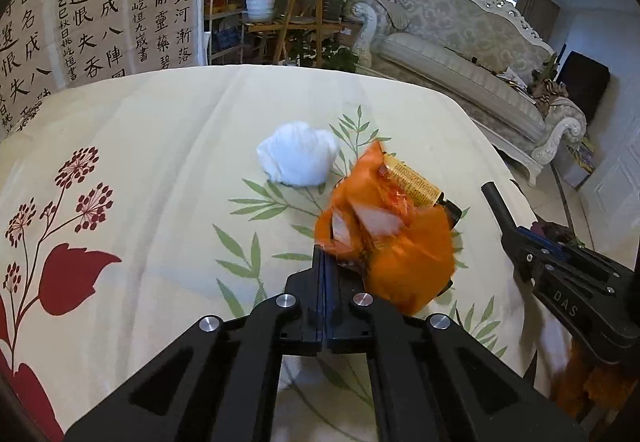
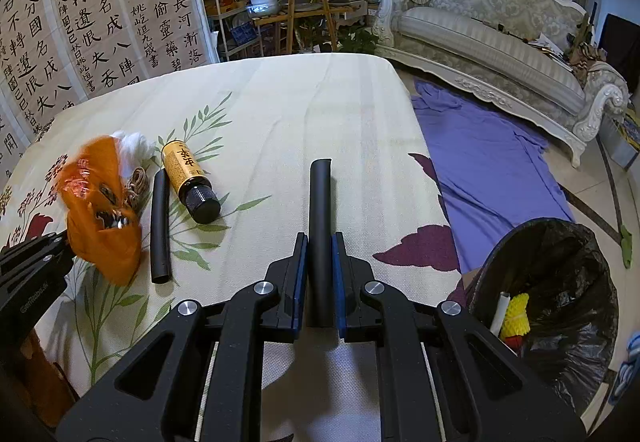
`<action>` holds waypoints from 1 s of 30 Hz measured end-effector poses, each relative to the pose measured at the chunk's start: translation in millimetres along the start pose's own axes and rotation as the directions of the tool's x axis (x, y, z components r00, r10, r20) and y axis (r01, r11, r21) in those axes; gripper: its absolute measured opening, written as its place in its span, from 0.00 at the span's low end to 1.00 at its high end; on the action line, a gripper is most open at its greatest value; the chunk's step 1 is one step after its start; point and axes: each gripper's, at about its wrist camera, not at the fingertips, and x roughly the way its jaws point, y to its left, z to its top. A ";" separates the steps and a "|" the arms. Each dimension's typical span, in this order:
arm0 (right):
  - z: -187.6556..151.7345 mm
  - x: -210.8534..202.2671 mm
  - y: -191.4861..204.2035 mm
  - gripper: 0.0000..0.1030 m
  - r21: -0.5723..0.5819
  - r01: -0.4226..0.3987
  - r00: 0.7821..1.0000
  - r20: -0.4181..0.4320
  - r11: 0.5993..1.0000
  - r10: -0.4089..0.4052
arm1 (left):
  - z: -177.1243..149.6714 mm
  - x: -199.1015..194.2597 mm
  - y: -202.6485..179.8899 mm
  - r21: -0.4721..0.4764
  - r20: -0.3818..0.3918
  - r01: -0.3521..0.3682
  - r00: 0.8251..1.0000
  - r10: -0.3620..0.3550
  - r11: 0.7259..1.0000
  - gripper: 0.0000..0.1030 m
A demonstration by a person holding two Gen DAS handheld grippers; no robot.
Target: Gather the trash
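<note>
My left gripper (image 1: 323, 256) is shut, and its tips pinch an edge of a crumpled orange plastic bag (image 1: 388, 242), which looks blurred. Beyond the bag lies a white tissue wad (image 1: 298, 158), and a yellow-labelled bottle (image 1: 412, 182) shows partly behind it. My right gripper (image 2: 320, 242) is shut on a black tube (image 2: 320, 198) that sticks out forward over the table. The right wrist view also shows the orange bag (image 2: 100, 210) at the left gripper (image 2: 64, 238), a second black tube (image 2: 160, 226) lying flat, and the bottle (image 2: 190, 178) on its side.
The table wears a cream floral cloth (image 2: 300, 114). A bin with a black liner (image 2: 560, 282) stands beside the table's right edge, with a yellow item inside. A purple cloth (image 2: 480, 162) lies on the floor before a pale sofa (image 2: 500, 42). Plants and a calligraphy screen stand behind.
</note>
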 end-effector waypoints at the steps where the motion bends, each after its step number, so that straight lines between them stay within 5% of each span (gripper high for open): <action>1: 0.1 0.1 0.0 0.11 0.000 0.000 1.000 0.000 1.000 0.000 | -1.8 -2.2 1.0 0.001 0.000 -0.002 1.000 0.002 1.000 0.01; 13: 0.7 0.2 -0.2 0.11 -0.005 0.006 1.000 0.000 1.000 -0.006 | -11.8 -14.0 25.4 -0.058 -0.026 -0.012 1.000 0.011 0.998 0.04; 21: -0.1 -0.9 -0.9 0.11 -0.008 0.010 1.000 0.001 1.000 -0.010 | -9.9 -23.9 18.8 -0.069 0.012 0.004 1.000 -0.003 0.998 0.41; 30: -1.5 -1.7 -0.8 0.11 -0.005 0.006 1.000 0.001 1.000 -0.006 | 0.7 -23.1 5.7 -0.073 0.030 0.040 0.999 -0.038 0.997 0.55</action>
